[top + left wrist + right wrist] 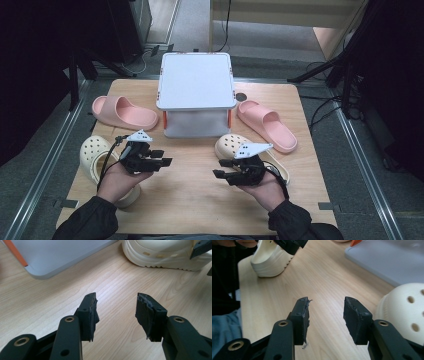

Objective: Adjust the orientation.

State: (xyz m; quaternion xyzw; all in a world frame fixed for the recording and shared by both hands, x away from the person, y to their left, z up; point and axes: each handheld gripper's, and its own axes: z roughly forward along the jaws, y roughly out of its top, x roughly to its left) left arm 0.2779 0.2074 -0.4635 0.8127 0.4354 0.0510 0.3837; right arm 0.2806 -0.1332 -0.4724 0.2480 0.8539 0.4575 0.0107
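Surface: a pale wooden surface (pixel 190 190) on a grey floor, with dark stands and cables at both sides and a light wooden frame beyond the far edge.
Far left: a pink slide sandal (pixel 122 112) lies flat on the far left part of the surface, just left of the box.
Near left: a cream clog (pixel 97 152) with holes in its upper lies at the left edge; the person's left hand (pixel 117 180) is over its near end.
Left gripper: the left gripper (pixel 162 157) is held low over the bare wood, pointing right toward the middle. In the left gripper view its jaws stand spread with a clear gap between them and nothing in it, bare wood beneath.
Centre: a white lidded storage box (pixel 196 95) with orange clips at its corners stands at the far middle, between the two pink sandals.
Right gripper: the right gripper (pixel 222 168) is held in the right hand (pixel 265 190), pointing left toward the other gripper, the two apart. In the right gripper view its jaws are spread, empty, over bare wood.
Near right: a second cream clog (pixel 232 146) lies just behind the right gripper, near the box front.
Far right: a second pink slide sandal (pixel 267 125) lies angled, right of the box.
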